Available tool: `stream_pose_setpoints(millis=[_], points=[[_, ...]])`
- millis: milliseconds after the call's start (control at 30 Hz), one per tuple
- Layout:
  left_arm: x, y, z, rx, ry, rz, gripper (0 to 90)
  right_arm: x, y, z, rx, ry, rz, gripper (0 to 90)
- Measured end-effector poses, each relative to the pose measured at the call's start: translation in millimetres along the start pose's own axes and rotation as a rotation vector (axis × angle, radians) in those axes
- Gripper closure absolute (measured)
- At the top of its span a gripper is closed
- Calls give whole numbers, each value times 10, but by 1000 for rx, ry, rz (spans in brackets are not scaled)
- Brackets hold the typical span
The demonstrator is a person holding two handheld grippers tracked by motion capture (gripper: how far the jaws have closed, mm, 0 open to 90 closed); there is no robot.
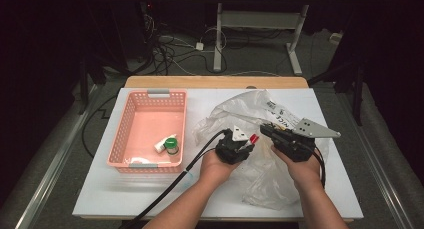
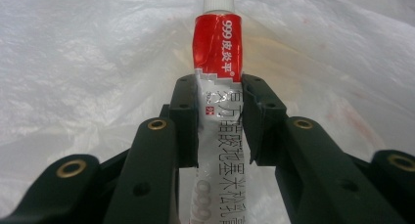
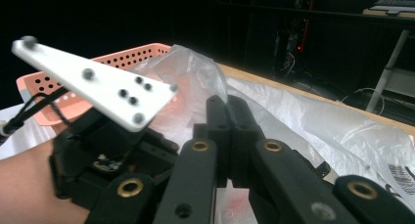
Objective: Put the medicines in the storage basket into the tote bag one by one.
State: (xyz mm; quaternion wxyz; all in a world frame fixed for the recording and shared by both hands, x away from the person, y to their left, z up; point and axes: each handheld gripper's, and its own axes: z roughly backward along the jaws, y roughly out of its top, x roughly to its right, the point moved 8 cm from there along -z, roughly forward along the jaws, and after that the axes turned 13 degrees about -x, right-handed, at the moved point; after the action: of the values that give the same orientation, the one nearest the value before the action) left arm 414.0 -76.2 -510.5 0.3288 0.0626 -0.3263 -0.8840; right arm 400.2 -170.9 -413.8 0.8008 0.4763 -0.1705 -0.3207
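While left gripper (image 2: pixel 219 121) clamps tube (image 2: pixel 218 57) | right gripper (image 3: pixel 226 111) pinches bag (image 1: pixel 235 111) | basket (image 1: pixel 150 96) left.

The thin clear plastic bag (image 1: pixel 260 154) at centre right looks crinkled and glossy. The red-and-white ointment tube (image 2: pixel 218 87) has a shiny creased foil skin. The pink perforated plastic basket (image 1: pixel 131 114) at left looks smooth, on the matt white table top (image 1: pixel 150 189).

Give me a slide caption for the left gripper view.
Left gripper clamps a red-and-white tube over a clear plastic bag.
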Motion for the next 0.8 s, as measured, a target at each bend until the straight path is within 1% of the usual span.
stream_pose_setpoints(millis=[167,267,433,467,500,600,633,733,800], points=[[-8,83,-74,19,18,-3,676,6,4,5,4,1,-6,900],[-25,114,-126,19,21,14,676,15,0,6,3,2,-6,900],[-61,146,-207,28,13,30,667,18,-4,10,3,3,-5,900],[-62,150,-212,34,8,35,647,21,-4,14,5,3,-6,900],[-59,148,-213,33,1,39,605,24,-6,18,4,3,-9,900],[-20,124,-196,27,-8,28,532,38,-12,23,5,2,-15,900],[1,108,-181,31,-20,27,511,43,-14,24,5,2,-16,900],[57,44,-120,45,-39,10,504,45,-17,26,5,1,-15,900],[94,-5,-78,49,-60,9,471,42,-17,28,4,1,-16,900]])
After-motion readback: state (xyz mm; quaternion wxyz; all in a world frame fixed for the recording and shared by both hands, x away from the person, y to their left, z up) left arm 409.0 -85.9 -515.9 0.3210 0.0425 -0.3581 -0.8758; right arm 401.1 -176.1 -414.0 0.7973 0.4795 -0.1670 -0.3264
